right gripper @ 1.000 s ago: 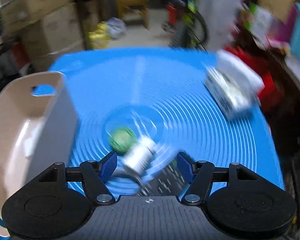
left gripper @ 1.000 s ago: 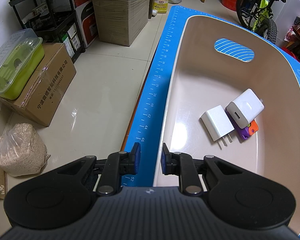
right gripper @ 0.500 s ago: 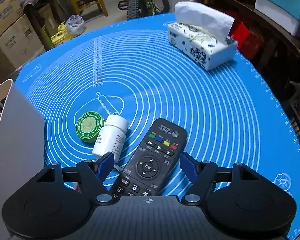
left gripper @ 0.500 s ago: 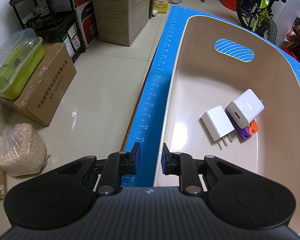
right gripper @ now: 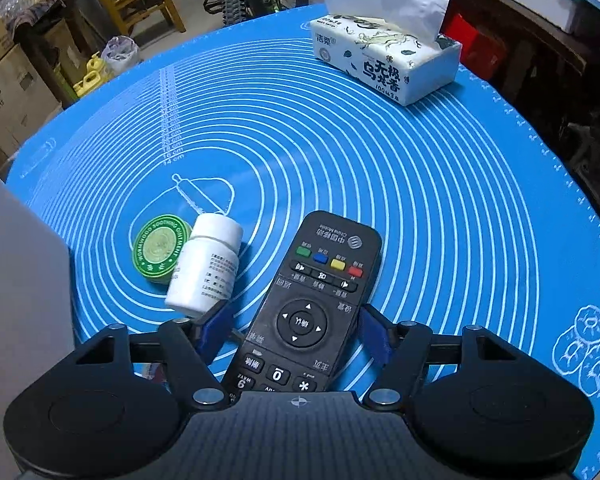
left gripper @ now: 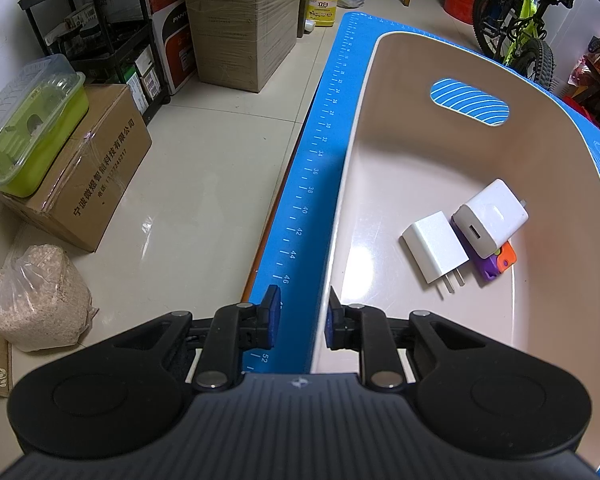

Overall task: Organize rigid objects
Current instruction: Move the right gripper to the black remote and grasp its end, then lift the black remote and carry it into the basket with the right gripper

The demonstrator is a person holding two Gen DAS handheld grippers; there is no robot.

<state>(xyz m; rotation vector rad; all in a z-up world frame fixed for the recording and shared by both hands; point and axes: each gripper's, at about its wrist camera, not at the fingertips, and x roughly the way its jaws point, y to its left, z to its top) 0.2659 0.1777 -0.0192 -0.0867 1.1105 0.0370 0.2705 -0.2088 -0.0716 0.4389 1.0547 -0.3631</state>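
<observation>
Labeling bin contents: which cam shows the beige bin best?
Left wrist. It looks down into the beige bin, showing its floor, handle slot, two white USB chargers and a purple-orange item. Right wrist catches only a strip of the bin's outer wall at the left edge.

Ahead of the right gripper (right gripper: pixel 294 328): a black remote (right gripper: pixel 312 300) with red, yellow, blue, green buttons, a white bottle (right gripper: pixel 204 268), a green tin (right gripper: pixel 161 249), on a blue white-ringed mat (right gripper: pixel 340 152).

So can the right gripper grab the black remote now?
Probably yes. The right gripper is open with the remote lying between its fingers, and nothing covers it. The white bottle sits close beside the left finger, though.
</observation>
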